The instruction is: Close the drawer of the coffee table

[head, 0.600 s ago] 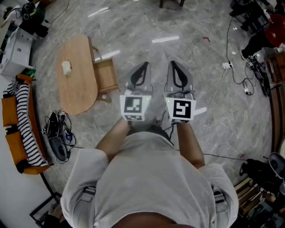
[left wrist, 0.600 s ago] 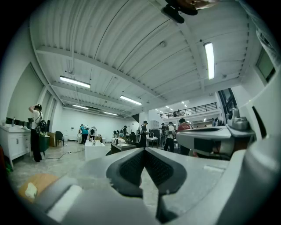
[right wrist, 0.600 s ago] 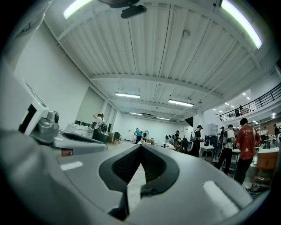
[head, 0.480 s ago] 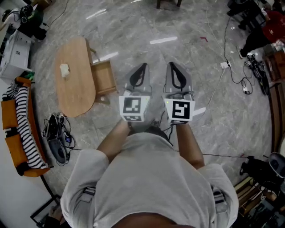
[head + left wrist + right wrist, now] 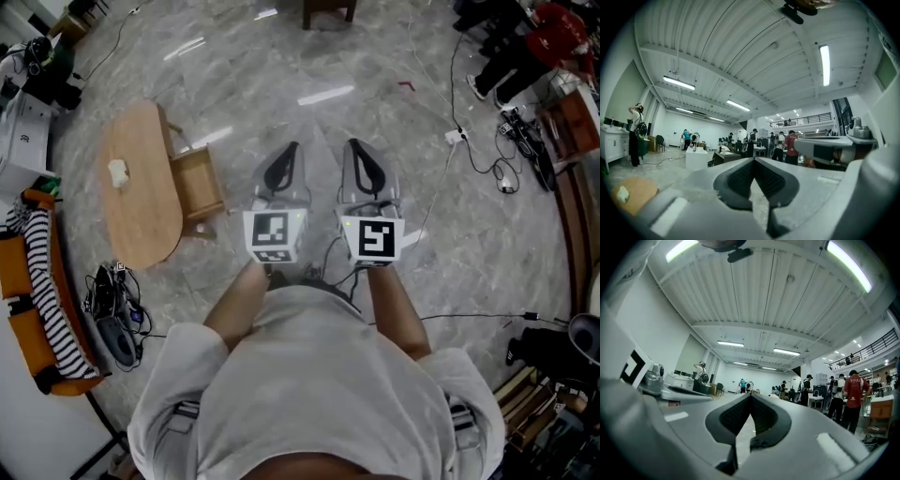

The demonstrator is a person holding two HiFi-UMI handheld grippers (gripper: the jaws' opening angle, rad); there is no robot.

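On the coffee table (image 5: 141,202), the white lump (image 5: 117,172) near the top's far end is too small to identify, and the inner end of the drawer (image 5: 197,183) is hidden beneath the top's right edge. The person's hands are covered by the marker cubes of the left gripper (image 5: 291,148) and the right gripper (image 5: 355,145), and the orange seat (image 5: 23,281) with its striped cloth is cut off by the head view's left edge. In the left gripper view that gripper's own body hides all but one rounded end of the table top at lower left.
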